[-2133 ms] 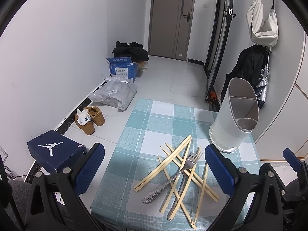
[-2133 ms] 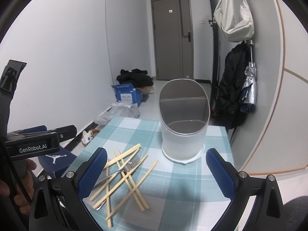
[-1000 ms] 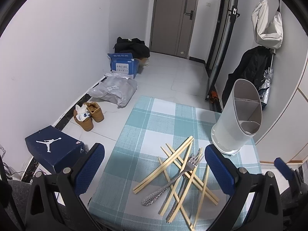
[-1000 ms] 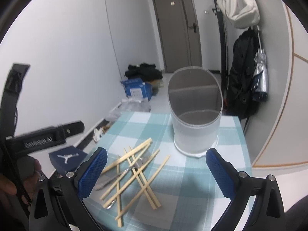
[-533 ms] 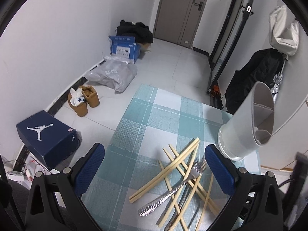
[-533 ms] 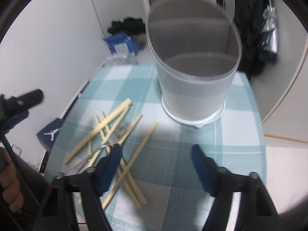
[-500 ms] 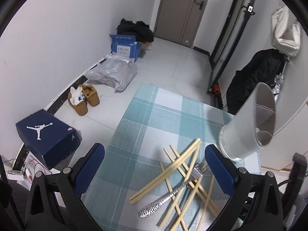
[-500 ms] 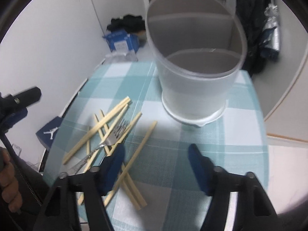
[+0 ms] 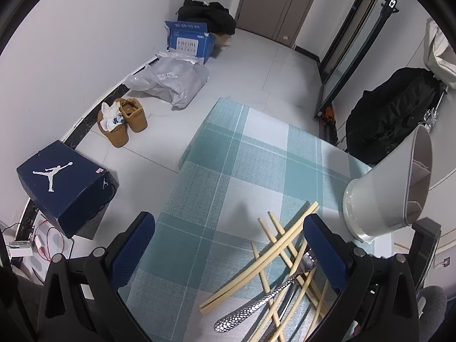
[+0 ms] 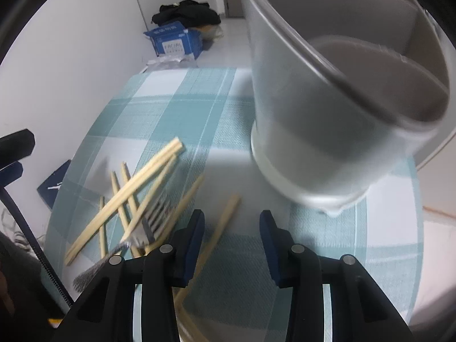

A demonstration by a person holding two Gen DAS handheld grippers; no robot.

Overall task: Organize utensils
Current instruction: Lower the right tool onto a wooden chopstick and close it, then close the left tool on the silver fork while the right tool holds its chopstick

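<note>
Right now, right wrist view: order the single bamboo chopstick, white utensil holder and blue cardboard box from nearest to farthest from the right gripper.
1. Single bamboo chopstick, between the right gripper's fingers.
2. White utensil holder, ahead, to the right.
3. Blue cardboard box, on the floor beyond the table, far left.

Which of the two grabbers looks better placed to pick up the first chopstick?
Probably the right gripper: its jaws have just been closing and now straddle a lone chopstick, not yet pinching it. The left gripper is wide open over bare tablecloth beside the pile.

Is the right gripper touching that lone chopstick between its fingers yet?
Cannot tell. In the blurred right wrist view the right gripper, jaws just closing, straddles the lone chopstick, which sits near the left finger.
</note>
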